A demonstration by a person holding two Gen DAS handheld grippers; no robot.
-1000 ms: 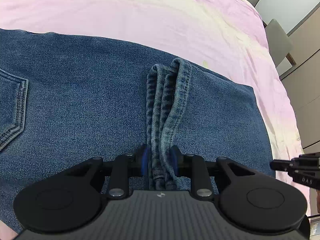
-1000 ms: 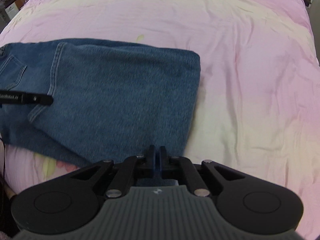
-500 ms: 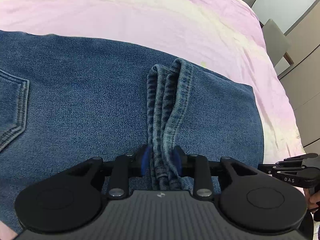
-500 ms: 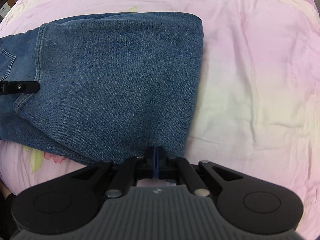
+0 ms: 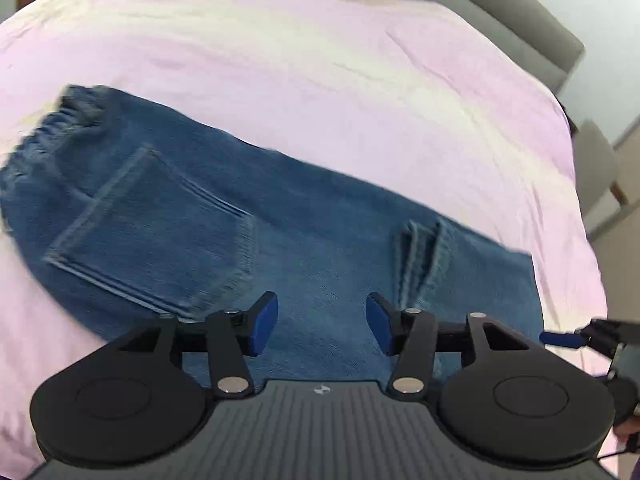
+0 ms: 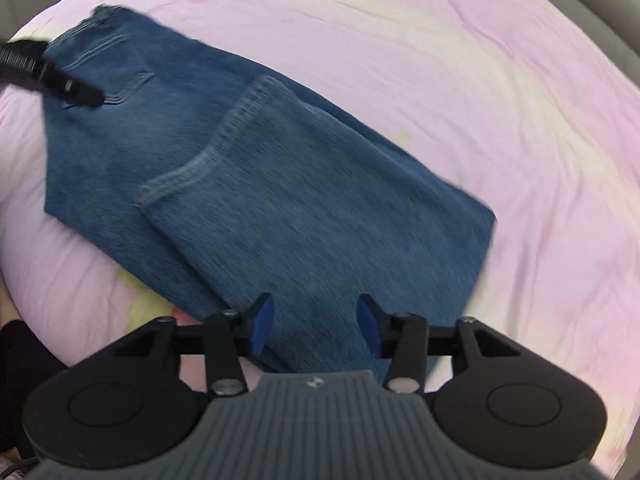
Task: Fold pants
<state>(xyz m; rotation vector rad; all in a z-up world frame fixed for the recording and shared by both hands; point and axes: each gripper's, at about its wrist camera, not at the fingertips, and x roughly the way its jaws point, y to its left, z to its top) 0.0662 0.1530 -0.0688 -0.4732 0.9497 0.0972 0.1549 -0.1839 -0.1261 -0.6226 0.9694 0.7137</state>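
Note:
Blue denim pants [image 5: 248, 216] lie folded on the pink bed sheet [image 5: 320, 60], the leg ends laid back over the seat. The hem [image 5: 424, 256] rests flat, and a back pocket [image 5: 152, 224] shows to the left. My left gripper [image 5: 322, 322] hovers above the denim with its jaws opening and nothing between them. In the right wrist view the folded pants [image 6: 280, 184] run diagonally. My right gripper [image 6: 316, 326] is over the near folded edge, jaws opening, nothing pinched. The other gripper's tip [image 6: 76, 90] shows at the far left over the pocket.
The pink sheet [image 6: 500, 100] spreads wide to the right of the pants. A grey headboard [image 5: 520, 20] edges the bed at the top right, with a grey chair [image 5: 596, 160] and pale cabinets beyond. A dark sleeve [image 6: 16, 356] is at the lower left.
My left gripper let go of the bunched hem, which now lies flat, and pulled up and back. My right gripper went from shut to open, and its view rolled.

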